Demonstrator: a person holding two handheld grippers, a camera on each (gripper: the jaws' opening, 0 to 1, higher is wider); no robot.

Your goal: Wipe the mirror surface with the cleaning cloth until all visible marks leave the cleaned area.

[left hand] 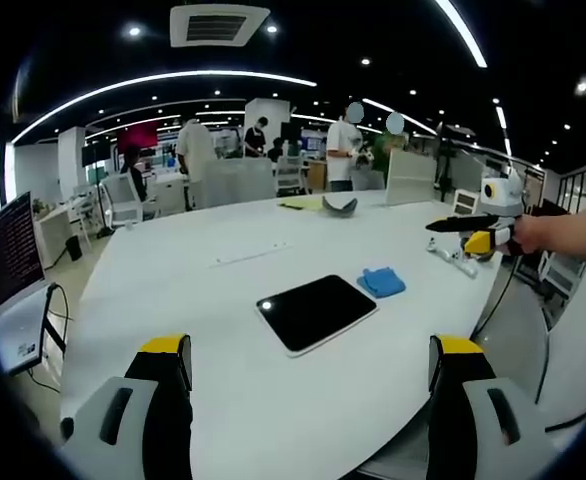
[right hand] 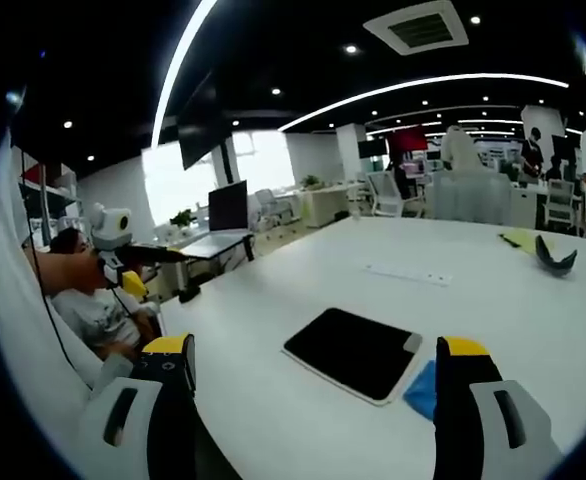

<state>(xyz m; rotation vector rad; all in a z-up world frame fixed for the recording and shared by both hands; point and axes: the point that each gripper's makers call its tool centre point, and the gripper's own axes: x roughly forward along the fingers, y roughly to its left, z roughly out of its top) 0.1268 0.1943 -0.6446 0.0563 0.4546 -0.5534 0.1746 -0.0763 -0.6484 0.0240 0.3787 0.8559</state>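
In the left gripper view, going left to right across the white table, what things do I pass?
Monitor at the table's left edge → mirror → blue cleaning cloth → the other claw, held in a person's hand at the right.

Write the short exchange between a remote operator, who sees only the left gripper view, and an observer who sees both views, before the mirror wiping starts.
Operator: The right gripper looks side-on to me. Are its jaws apart?
Observer: Yes. The right gripper view shows them wide apart, open, with nothing between them.
Operator: Is anyone near my left gripper?
Observer: Yes. A person in a light grey top is low beside the edge of the table, under the left gripper in that view.
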